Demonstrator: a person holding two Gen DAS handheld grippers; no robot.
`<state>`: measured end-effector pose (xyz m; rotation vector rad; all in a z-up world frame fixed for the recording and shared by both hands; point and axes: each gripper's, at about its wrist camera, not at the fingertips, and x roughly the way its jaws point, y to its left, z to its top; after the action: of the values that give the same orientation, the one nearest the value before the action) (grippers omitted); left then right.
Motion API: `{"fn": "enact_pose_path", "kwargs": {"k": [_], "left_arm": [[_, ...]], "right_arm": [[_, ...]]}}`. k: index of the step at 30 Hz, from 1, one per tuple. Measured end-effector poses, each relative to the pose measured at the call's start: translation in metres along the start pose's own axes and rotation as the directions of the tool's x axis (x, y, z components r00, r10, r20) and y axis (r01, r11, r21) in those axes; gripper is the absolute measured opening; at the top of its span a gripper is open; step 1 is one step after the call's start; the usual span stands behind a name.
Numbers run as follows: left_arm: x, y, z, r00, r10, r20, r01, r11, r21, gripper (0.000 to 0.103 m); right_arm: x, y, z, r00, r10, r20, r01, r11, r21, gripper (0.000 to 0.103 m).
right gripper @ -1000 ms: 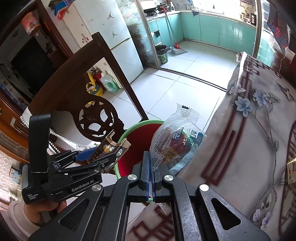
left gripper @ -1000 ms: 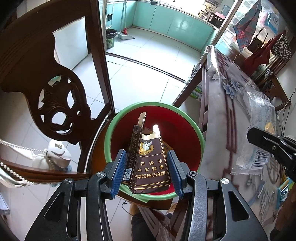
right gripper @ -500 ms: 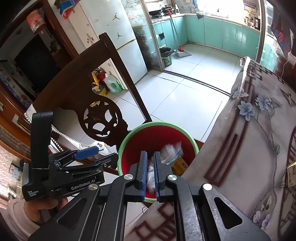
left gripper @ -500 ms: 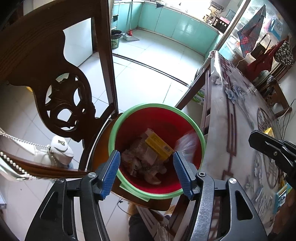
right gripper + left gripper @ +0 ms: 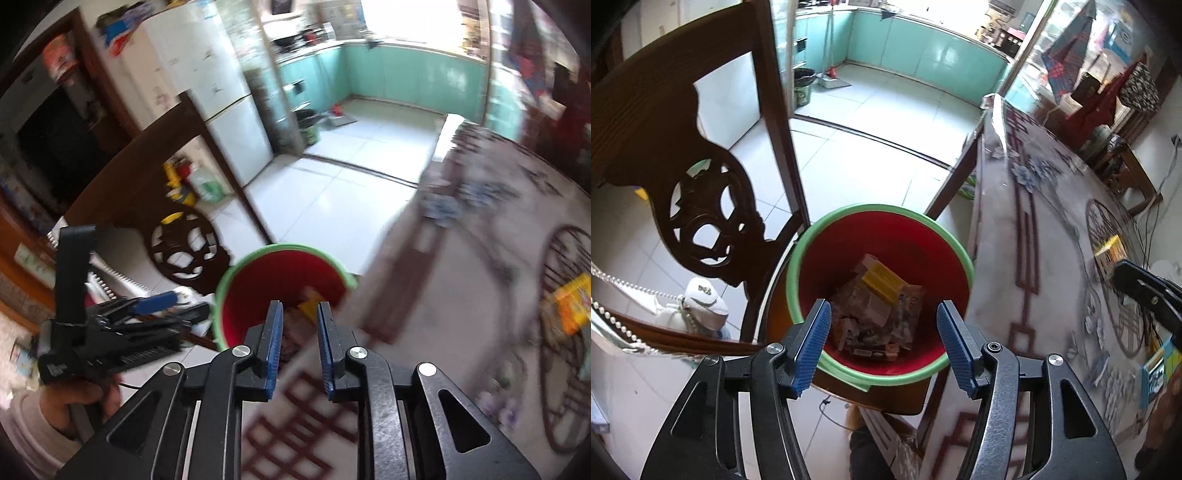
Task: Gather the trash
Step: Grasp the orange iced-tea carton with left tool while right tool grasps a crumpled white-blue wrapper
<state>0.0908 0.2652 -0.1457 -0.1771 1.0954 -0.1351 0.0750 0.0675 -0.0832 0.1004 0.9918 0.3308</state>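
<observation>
A red bin with a green rim [image 5: 827,229] [image 5: 236,271] stands on a chair seat beside the table. Inside lie several crumpled wrappers and a yellow box [image 5: 881,282]. My left gripper [image 5: 884,341] hangs open over the bin's near rim with nothing between its blue pads [image 5: 816,338]. In the blurred right wrist view, my right gripper [image 5: 300,343] is near the table edge; its jaws are opening and nothing is between them. On the table lies a yellow packet [image 5: 1110,249] [image 5: 570,304].
A carved dark wooden chair back [image 5: 698,206] rises left of the bin. The table with a flowered cloth [image 5: 1034,229] fills the right side, with a blue and yellow packet [image 5: 1154,369] near its front. A white bag with a pearl strap [image 5: 698,306] hangs on the chair.
The left gripper opened and the brown cigarette pack dropped into the bin. The right gripper let the clear snack wrapper fall in, parted its jaws and swung right toward the table.
</observation>
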Motion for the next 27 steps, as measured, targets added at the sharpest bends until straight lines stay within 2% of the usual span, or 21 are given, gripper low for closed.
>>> {"fn": "enact_pose_path", "kwargs": {"k": [3,7,9,11,13,16,19,24,25,27], "left_arm": [[-0.001,-0.011,-0.001,1.0,-0.006,-0.004,0.006,1.0,0.024,0.058],[-0.004,-0.039,-0.003,1.0,-0.019,-0.004,0.02,0.997,0.075,0.058],[-0.006,-0.056,-0.005,1.0,-0.022,0.003,0.022,0.994,0.103,0.058],[-0.01,-0.079,-0.007,0.999,-0.028,0.014,0.026,0.992,0.125,0.058],[-0.013,-0.104,-0.009,0.999,-0.044,0.019,0.041,0.99,0.137,0.058],[-0.016,-0.141,-0.013,0.997,-0.069,0.022,0.064,0.985,0.16,0.059],[-0.014,-0.188,-0.018,0.996,-0.085,0.027,0.078,0.976,0.204,0.061],[-0.006,-0.253,-0.021,0.993,-0.114,0.029,0.102,0.959,0.266,0.062],[-0.004,-0.267,-0.02,0.992,-0.123,0.028,0.11,0.952,0.285,0.063],[0.001,-0.293,-0.018,0.991,-0.132,0.03,0.115,0.938,0.328,0.068]], "right_arm": [[-0.029,-0.053,-0.02,0.993,-0.117,0.013,0.115,0.99,0.086,0.019],[-0.069,-0.137,-0.043,0.964,-0.264,-0.003,0.259,0.942,0.215,0.02],[-0.089,-0.183,-0.051,0.946,-0.325,-0.012,0.314,0.905,0.287,0.027],[-0.103,-0.227,-0.055,0.924,-0.382,-0.024,0.368,0.87,0.328,0.051],[-0.106,-0.266,-0.056,0.902,-0.431,-0.032,0.416,0.843,0.34,0.056],[-0.092,-0.317,-0.052,0.899,-0.43,-0.082,0.431,0.837,0.336,0.057],[-0.063,-0.356,-0.051,0.899,-0.412,-0.147,0.437,0.853,0.286,0.057],[-0.028,-0.39,-0.062,0.905,-0.38,-0.189,0.419,0.871,0.256,0.057],[-0.025,-0.395,-0.062,0.913,-0.364,-0.185,0.403,0.876,0.266,0.056],[-0.024,-0.403,-0.065,0.935,-0.317,-0.162,0.352,0.889,0.292,0.042]]}}
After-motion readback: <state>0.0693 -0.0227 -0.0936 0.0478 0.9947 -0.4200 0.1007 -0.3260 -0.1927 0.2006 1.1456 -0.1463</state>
